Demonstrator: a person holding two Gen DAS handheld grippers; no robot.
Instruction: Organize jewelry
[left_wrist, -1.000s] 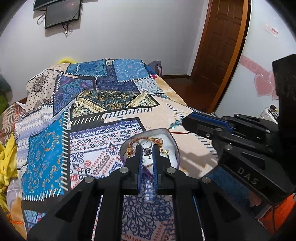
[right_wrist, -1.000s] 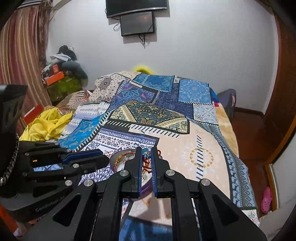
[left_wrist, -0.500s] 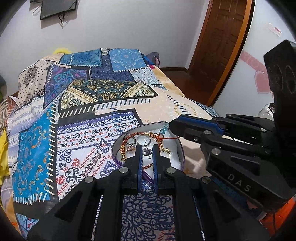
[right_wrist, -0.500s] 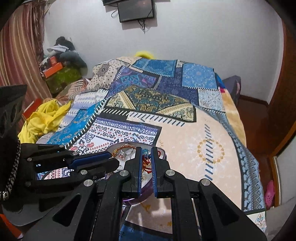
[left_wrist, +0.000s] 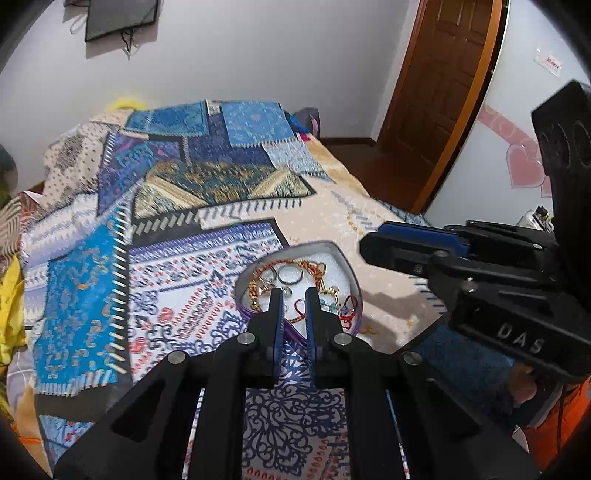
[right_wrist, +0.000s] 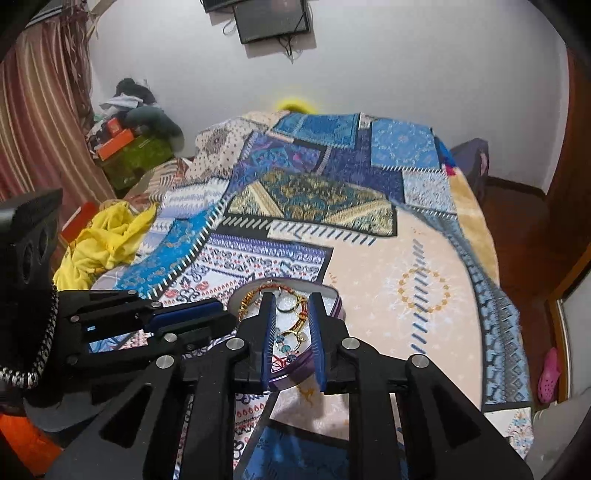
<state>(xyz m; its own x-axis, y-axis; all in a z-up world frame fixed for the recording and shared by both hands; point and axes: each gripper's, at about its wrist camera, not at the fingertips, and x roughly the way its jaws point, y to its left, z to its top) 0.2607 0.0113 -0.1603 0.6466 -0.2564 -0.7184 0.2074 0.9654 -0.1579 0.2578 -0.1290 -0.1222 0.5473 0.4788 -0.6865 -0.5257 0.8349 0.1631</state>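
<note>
The right gripper has just been opening its jaws above the heart-shaped tin near the bed's foot edge; nothing is pinched, the beaded bracelet lying loose below. It should lift clear without snagging threads. The left gripper is nearly closed and seems empty. The jewelry is thin metal rings, gold chain and red cord on white lining.

Even indoor light, slight motion blur, heavy fisheye bending, dark corners.
</note>
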